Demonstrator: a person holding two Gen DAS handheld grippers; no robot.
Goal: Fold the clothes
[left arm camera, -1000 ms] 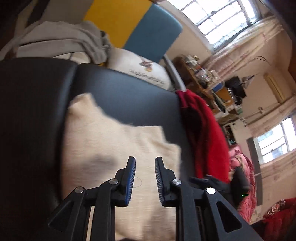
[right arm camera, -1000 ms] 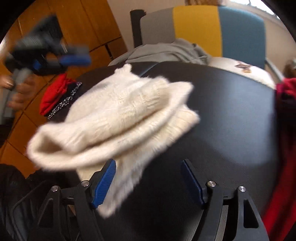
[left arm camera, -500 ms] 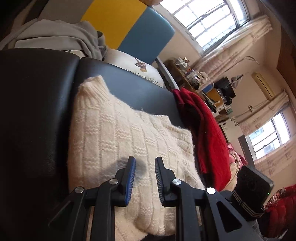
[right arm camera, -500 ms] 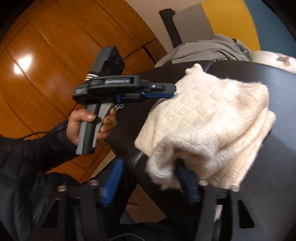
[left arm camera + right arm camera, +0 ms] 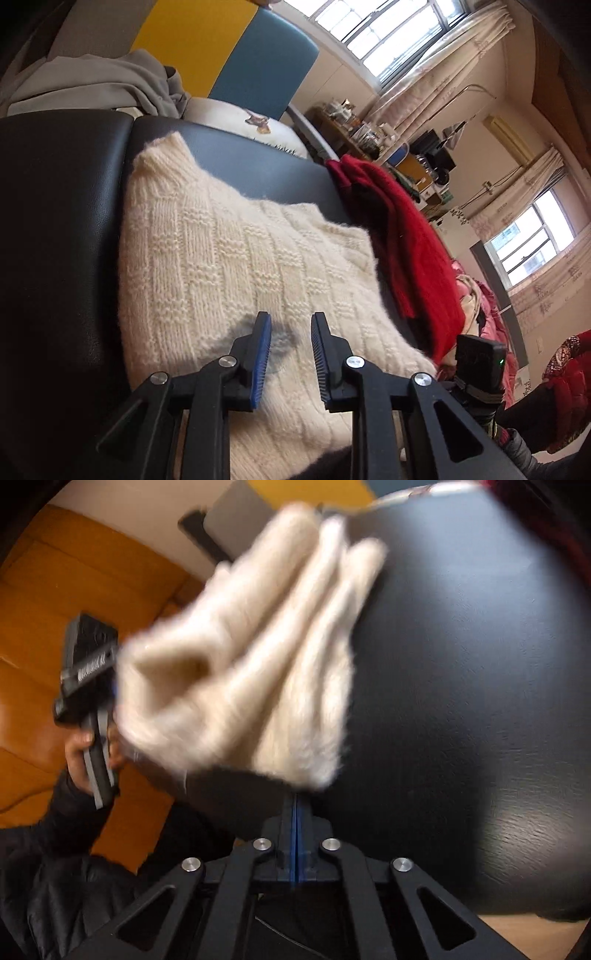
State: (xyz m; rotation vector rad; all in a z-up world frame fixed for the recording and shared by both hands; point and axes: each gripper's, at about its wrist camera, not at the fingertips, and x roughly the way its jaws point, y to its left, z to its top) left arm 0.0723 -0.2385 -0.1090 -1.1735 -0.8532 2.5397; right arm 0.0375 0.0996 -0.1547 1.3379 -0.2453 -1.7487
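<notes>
Black padded bench fills both views, with a window-lit, cluttered room beyond its far edge. On it lies the cream sweater, a thick basket-weave knit folded into a squarish stack along the near edge, one corner reaching toward the far edge; a red garment drapes over the right edge just beside it.

Risks, as I judge them: the right gripper has its blue pads pressed together, flat, right under the sweater's near fringe. The frame is blurred, so I cannot tell whether any knit is pinched; if only a few fuzzy strands are caught, a pull would slip off or drag one layer and splay the stack, whose layers already fan apart in this view. The fluffy, springy knit will also tend to open up if not pressed flat. Sliding it sideways could snag the red garment.

The left gripper hangs over the sweater's near part, jaws narrow, nothing between them.
</notes>
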